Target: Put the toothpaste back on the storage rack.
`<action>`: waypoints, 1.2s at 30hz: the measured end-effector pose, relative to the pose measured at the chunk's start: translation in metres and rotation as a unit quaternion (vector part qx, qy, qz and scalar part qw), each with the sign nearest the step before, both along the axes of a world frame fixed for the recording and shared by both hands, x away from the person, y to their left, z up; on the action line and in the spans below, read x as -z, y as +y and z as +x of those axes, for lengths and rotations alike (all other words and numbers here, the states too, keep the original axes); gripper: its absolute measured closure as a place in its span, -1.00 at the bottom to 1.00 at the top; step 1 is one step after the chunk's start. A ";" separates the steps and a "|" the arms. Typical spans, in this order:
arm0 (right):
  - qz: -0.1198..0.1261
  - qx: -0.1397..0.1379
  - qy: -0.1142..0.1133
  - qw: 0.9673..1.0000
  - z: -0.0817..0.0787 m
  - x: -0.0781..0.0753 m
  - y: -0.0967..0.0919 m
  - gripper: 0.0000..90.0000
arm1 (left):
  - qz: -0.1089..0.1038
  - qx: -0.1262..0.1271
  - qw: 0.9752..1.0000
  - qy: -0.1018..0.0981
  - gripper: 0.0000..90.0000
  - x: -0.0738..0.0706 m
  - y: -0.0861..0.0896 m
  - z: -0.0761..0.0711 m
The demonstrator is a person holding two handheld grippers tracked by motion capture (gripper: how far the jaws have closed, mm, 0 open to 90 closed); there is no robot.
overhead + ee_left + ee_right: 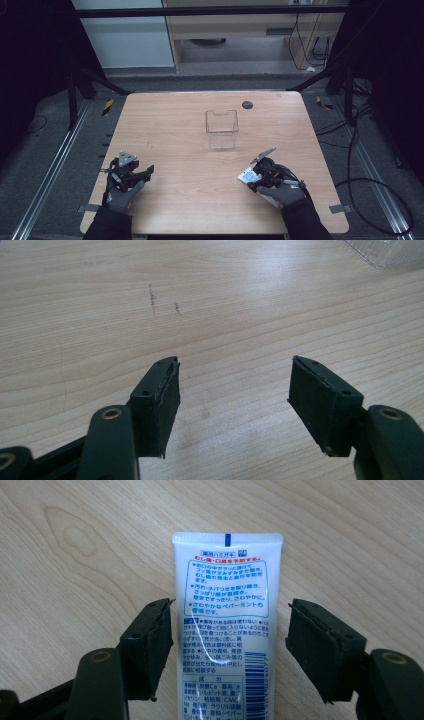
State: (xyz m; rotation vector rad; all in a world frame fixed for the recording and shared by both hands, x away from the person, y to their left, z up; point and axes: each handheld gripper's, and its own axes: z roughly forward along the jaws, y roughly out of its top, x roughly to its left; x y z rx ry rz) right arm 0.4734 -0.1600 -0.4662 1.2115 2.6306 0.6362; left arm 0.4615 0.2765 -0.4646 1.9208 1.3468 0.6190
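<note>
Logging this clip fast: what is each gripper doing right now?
Left gripper: open, nothing between its jaws.
Right gripper: open, jaws either side of the white tube on the table, not gripping it.

Black sleeves [107, 225], grey gloves [121, 199]; black grippers [232, 400] with brass-ringed pivots, ribbed pads, a grey three-cornered plate [127, 158] on each.

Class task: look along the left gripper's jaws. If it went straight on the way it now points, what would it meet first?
The left gripper, jaws open with nothing between them, points across bare table. The way looks free until the clear plastic container, which lies slightly off to one side, so it might pass by; depth is hard to judge.
</note>
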 end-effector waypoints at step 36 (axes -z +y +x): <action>-0.015 0.006 0.016 1.000 0.000 0.003 0.002 0.30 | 0.003 0.003 1.000 0.004 -0.20 0.001 0.000 0.000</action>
